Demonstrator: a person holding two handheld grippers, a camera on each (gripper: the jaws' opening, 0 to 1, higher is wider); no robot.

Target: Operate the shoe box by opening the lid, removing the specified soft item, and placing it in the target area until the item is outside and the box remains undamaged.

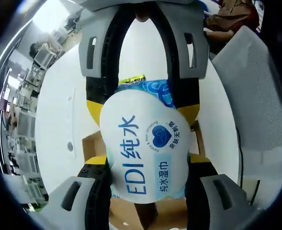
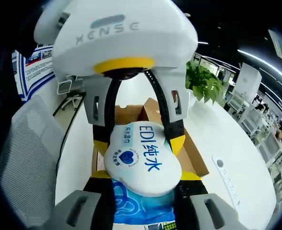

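While I am holding both tools over the white table, I am seeing one soft plastic pack of wet wipes, white on its face with blue lettering reading "EDI", a blue heart emblem and a blue patterned end. The pack is bulging and rounded, its film creasing where it is being squeezed. It is hanging above the open brown cardboard shoe box, clear of the box's inside.

The left gripper is pinching one end of the pack, its black yellow-tipped jaws pressing into the sides. The right gripper is pinching the opposite, blue-patterned end in the same way, so both pairs of jaws are facing each other across the pack.

In the right gripper view I am noting the box flaps lying open on the table, a green potted plant beyond and a grey mesh chair at the side. In the left gripper view a small yellow-green object is lying on the table past the pack.
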